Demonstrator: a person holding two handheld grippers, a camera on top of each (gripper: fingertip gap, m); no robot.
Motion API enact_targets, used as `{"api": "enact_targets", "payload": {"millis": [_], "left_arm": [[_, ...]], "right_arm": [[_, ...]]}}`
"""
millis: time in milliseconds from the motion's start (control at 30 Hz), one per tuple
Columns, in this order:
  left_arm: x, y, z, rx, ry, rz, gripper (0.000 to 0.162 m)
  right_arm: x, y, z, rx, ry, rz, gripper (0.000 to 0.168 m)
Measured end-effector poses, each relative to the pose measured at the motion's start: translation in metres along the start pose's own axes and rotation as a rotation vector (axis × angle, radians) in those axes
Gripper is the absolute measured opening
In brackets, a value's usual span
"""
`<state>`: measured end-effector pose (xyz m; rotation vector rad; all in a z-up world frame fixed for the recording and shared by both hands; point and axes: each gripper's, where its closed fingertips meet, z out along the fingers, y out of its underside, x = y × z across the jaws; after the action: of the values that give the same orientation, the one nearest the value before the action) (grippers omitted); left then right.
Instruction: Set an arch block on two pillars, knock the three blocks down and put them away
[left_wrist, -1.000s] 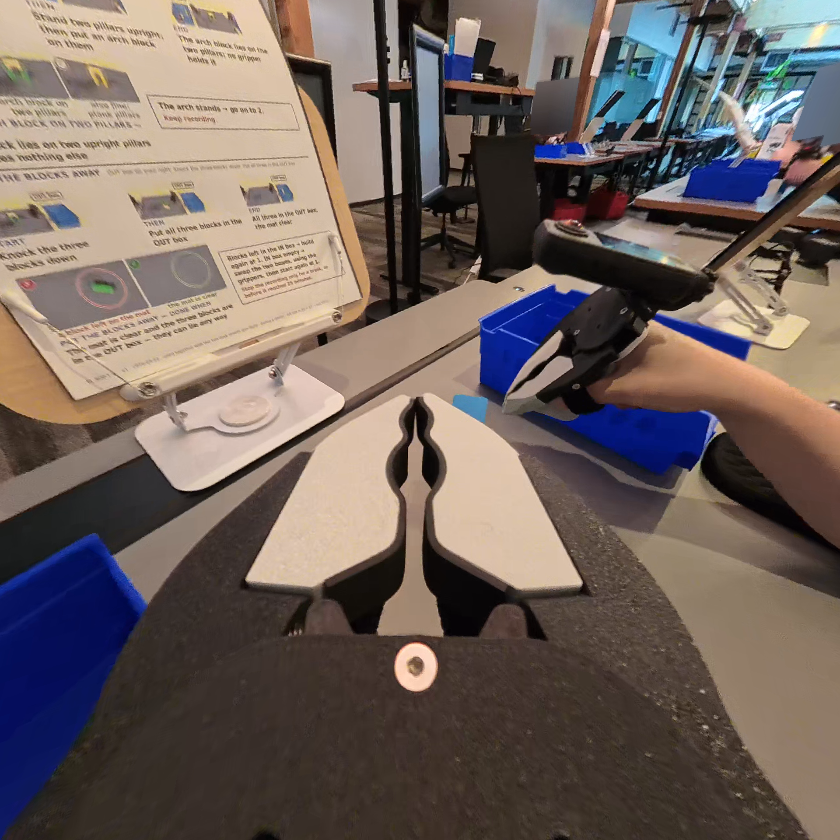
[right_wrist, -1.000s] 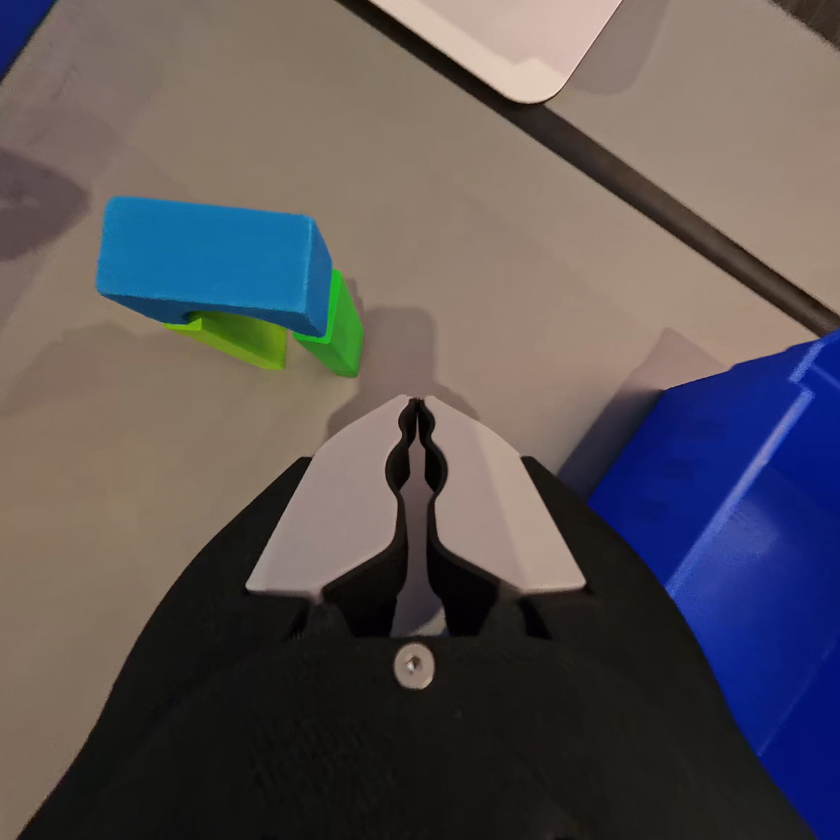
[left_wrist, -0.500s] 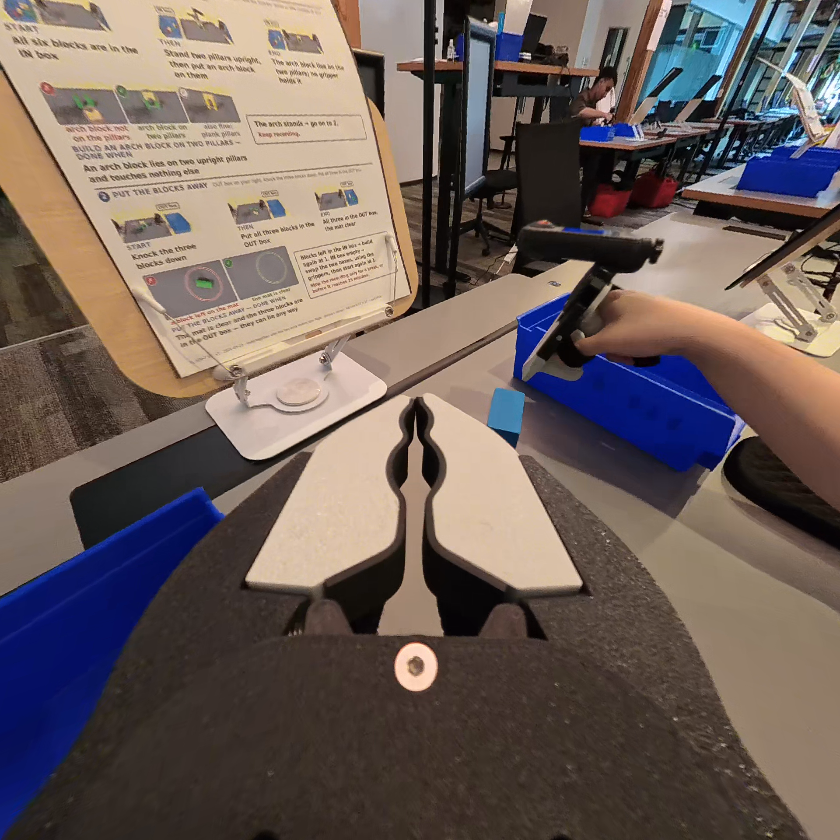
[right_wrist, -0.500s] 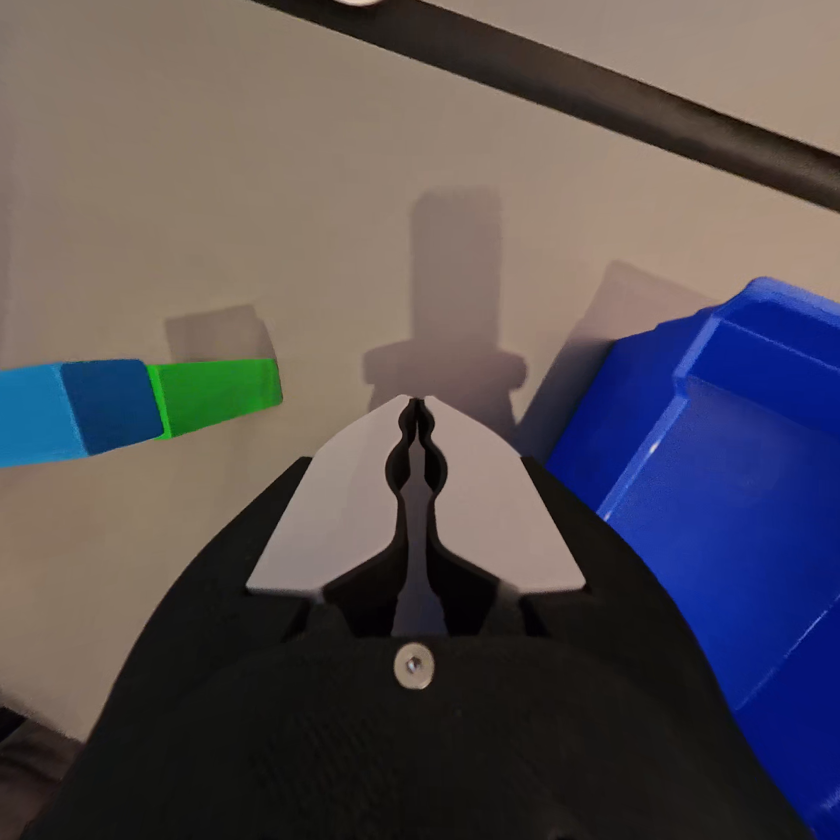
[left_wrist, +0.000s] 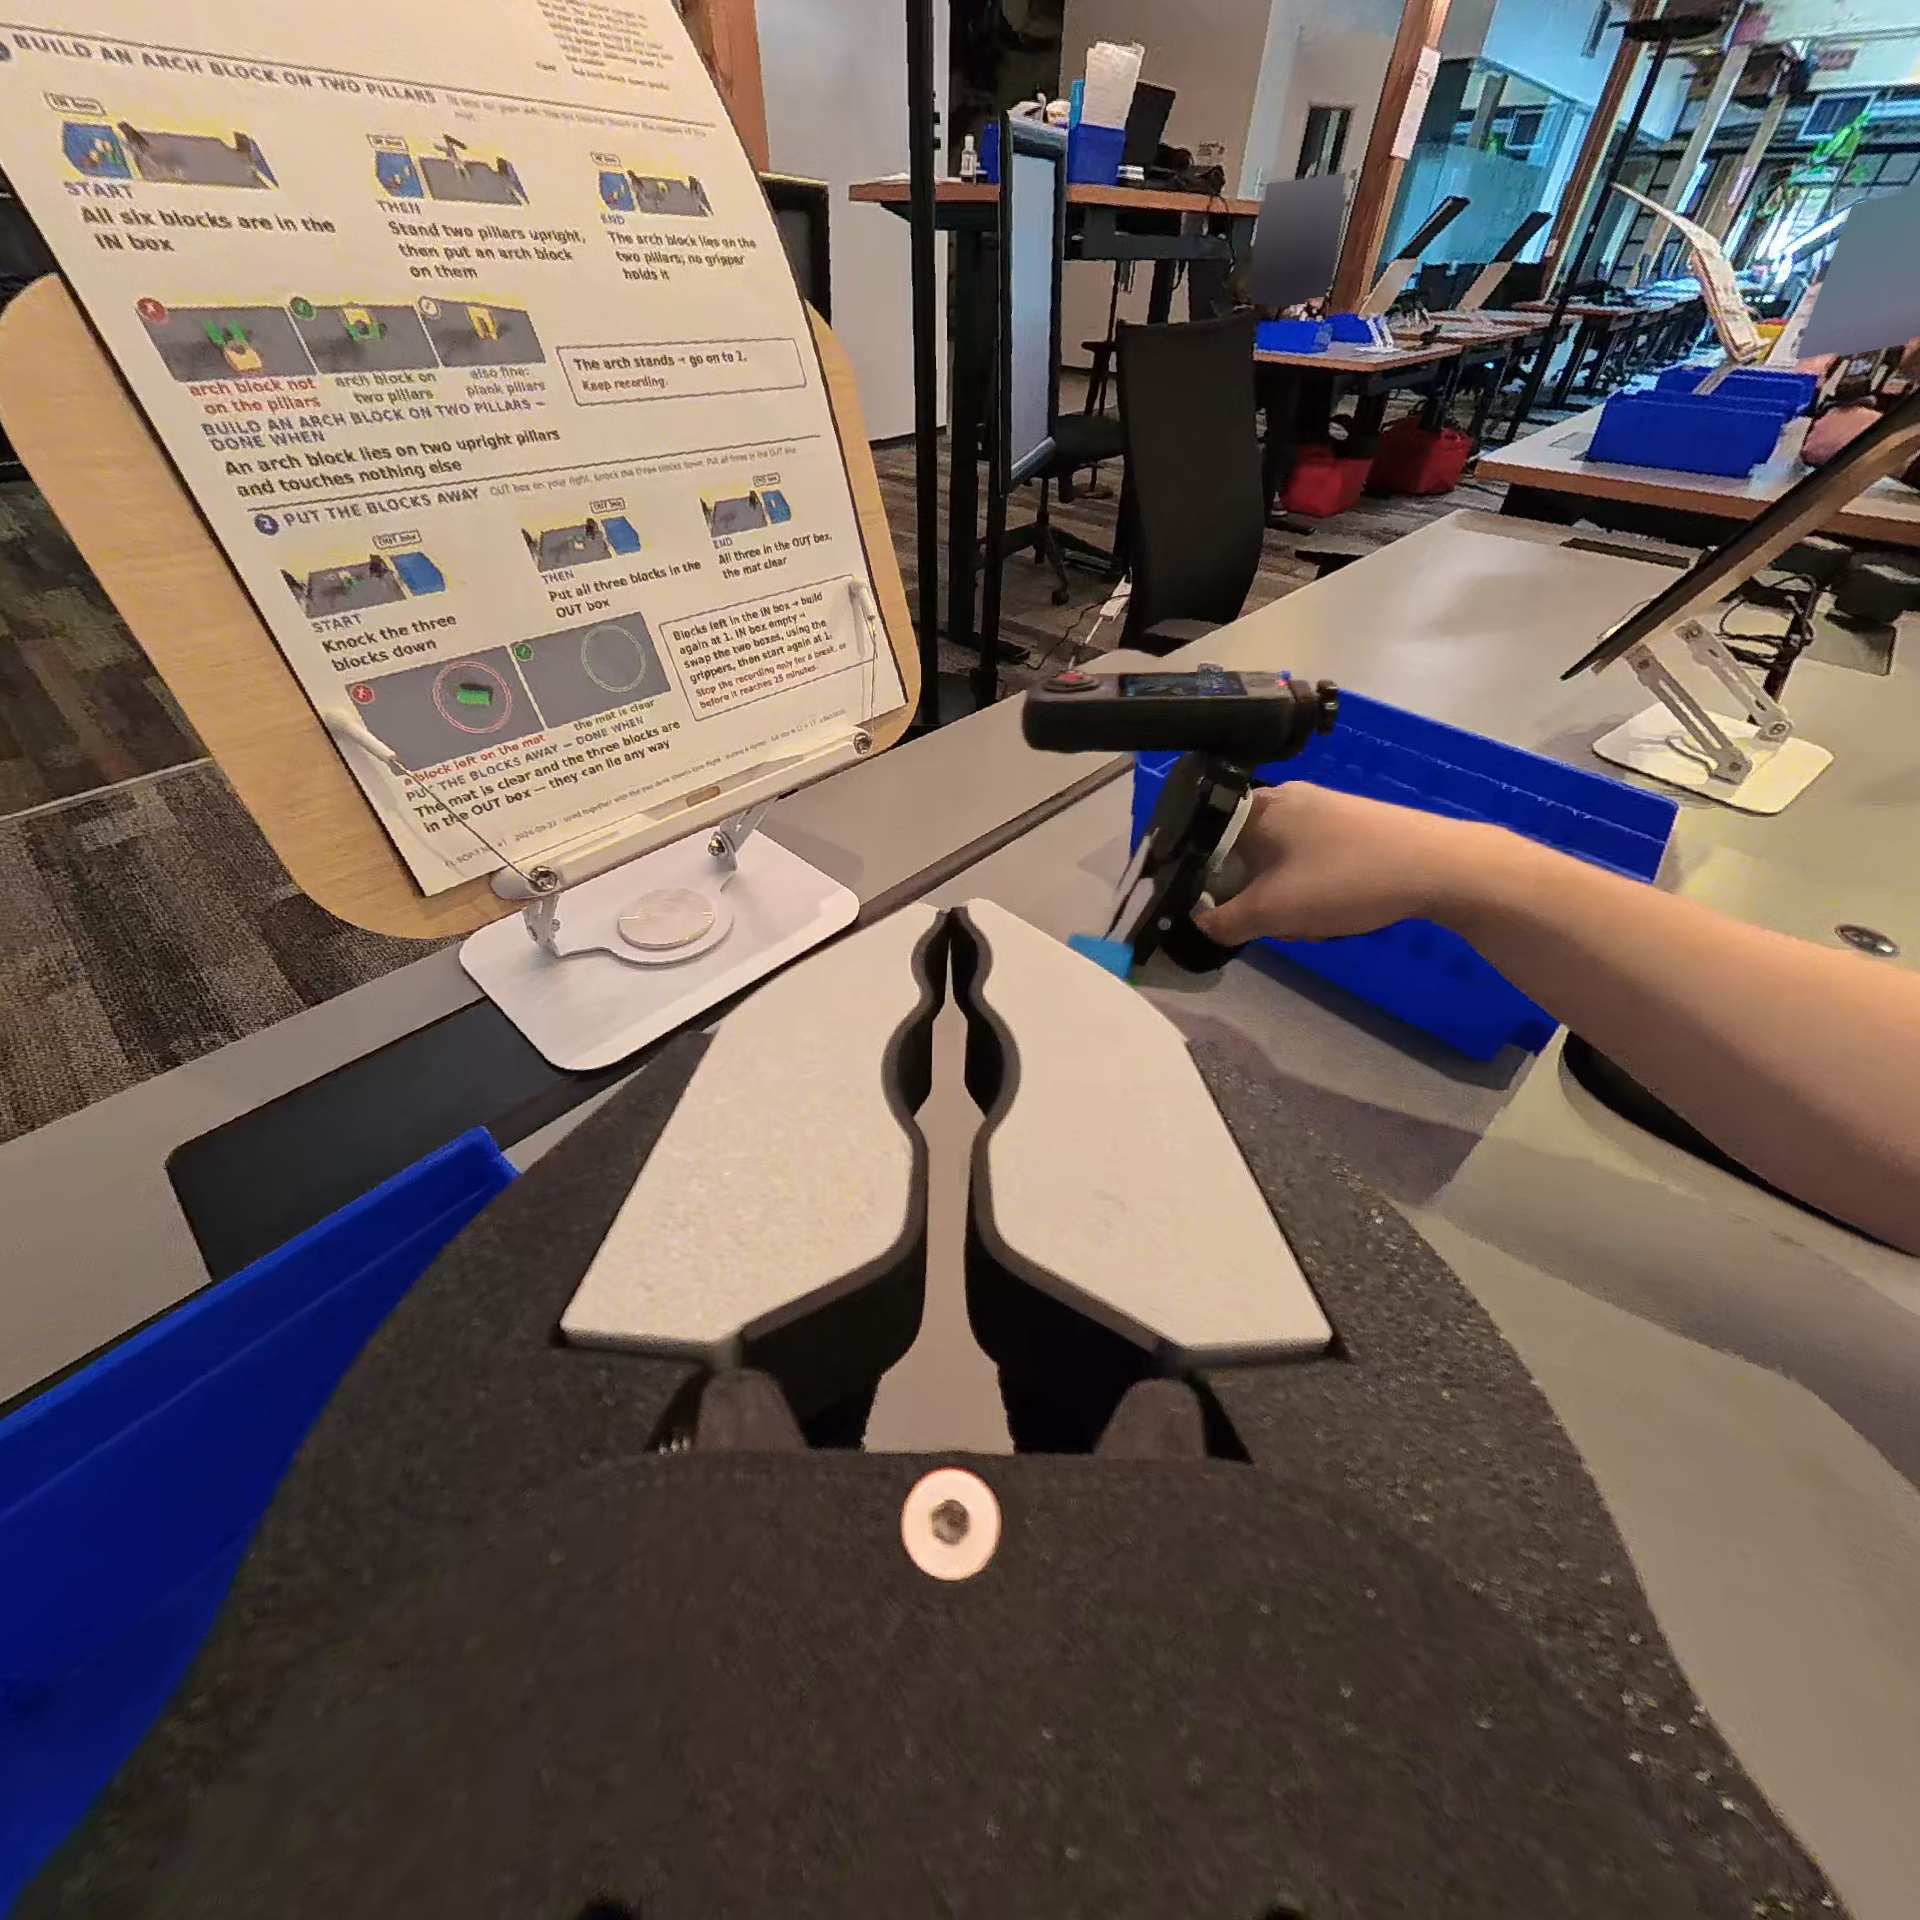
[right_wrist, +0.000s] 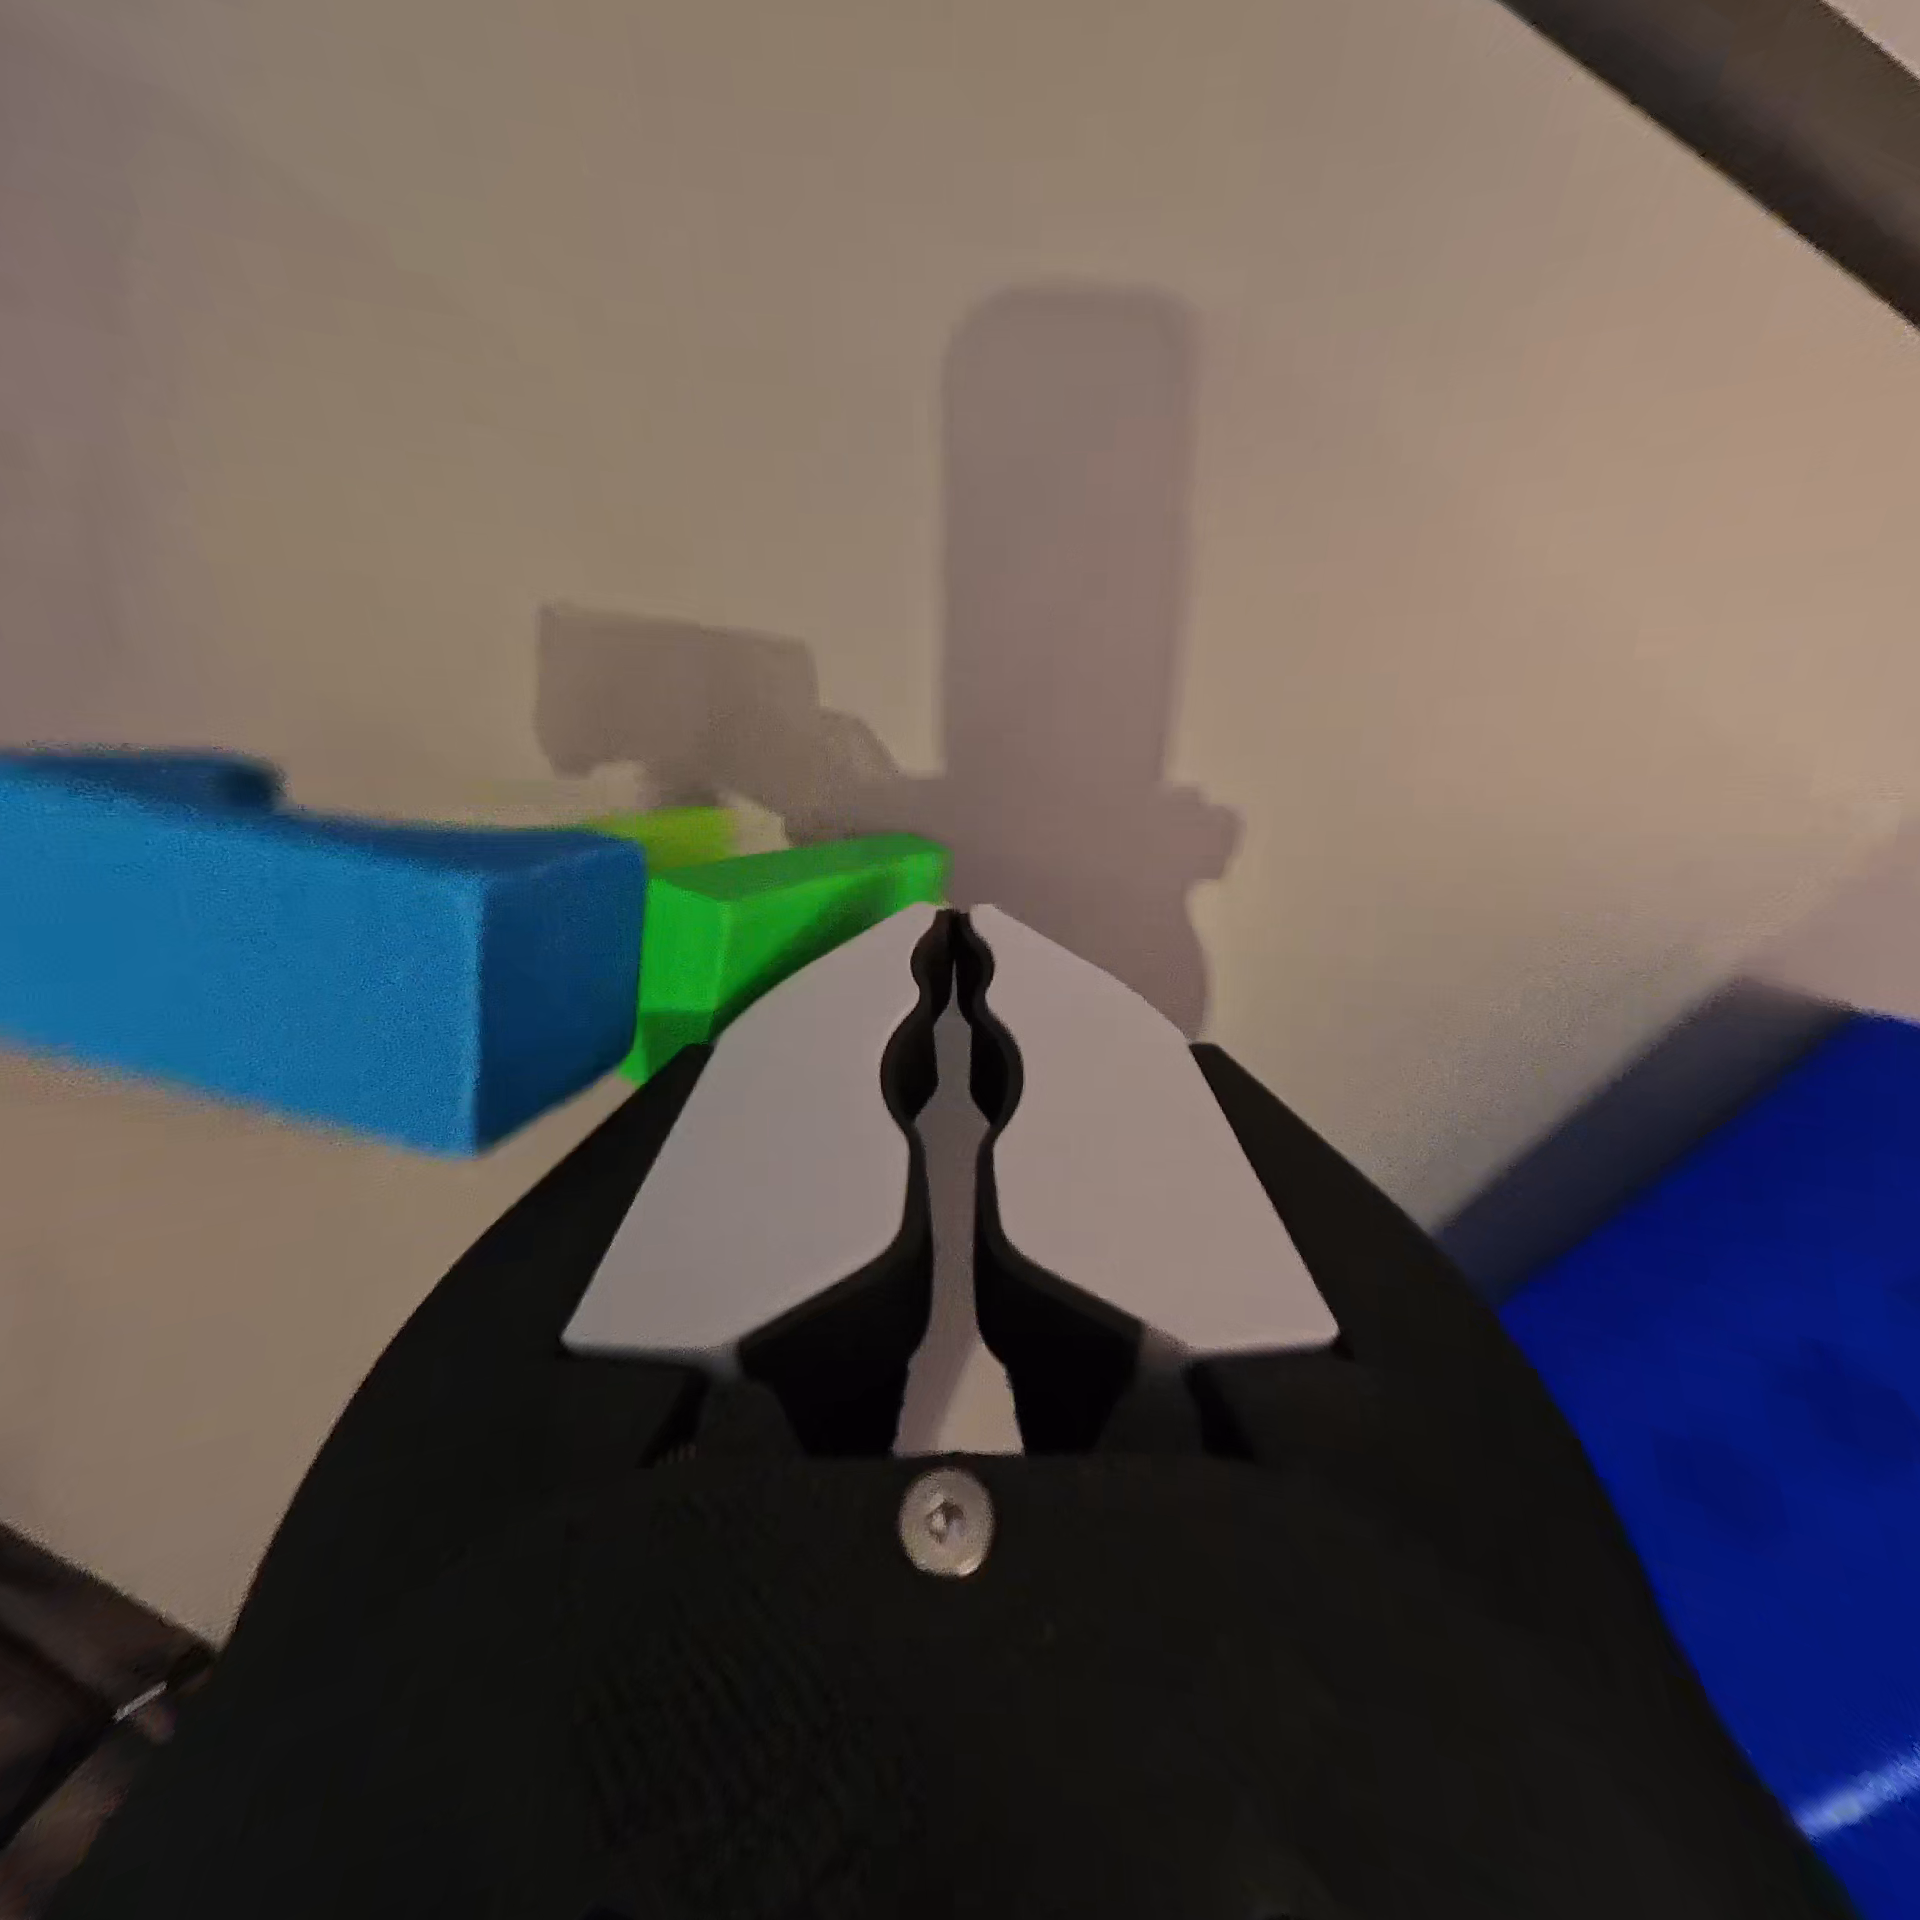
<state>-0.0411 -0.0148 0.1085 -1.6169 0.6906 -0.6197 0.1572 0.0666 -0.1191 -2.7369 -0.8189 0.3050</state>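
Right tongs (right_wrist: 954, 914) closed on nothing, tips low over the grey surface (right_wrist: 1351, 520), just beside a green pillar (right_wrist: 790, 914). Blue arch block (right_wrist: 312, 956) tilted against the pillars, left of the tongs. Left tongs (left_wrist: 951, 920) closed, empty, held apart. Blue bin (right_wrist: 1714, 1351) at right.

From your right wrist view, the arch block (right_wrist: 312, 956) lies at nine o'clock of your right gripper (right_wrist: 954, 914), the pillar (right_wrist: 769, 914) between them just beside the fingertips, a bin (right_wrist: 1714, 1351) at four o'clock, all on the mat (right_wrist: 1039, 312), the instruction stand (left_wrist: 655, 935) behind.
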Motion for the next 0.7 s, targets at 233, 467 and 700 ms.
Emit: {"api": "enact_targets", "payload": {"millis": [233,467,700], "left_arm": [[0.004,-0.001,-0.008,-0.022,0.020,0.001,0.000],[0.012,0.009,-0.004,-0.093,0.050,0.013,0.003],[0.007,0.021,0.002,-0.175,-0.012,0.061,0.023]], "right_arm": [[-0.075,-0.032,-0.029,0.052,0.100,-0.235,0.001],[-0.100,-0.028,-0.053,0.212,0.065,-0.386,0.001],[-0.137,0.015,-0.023,0.375,-0.184,-0.887,0.036]]}}
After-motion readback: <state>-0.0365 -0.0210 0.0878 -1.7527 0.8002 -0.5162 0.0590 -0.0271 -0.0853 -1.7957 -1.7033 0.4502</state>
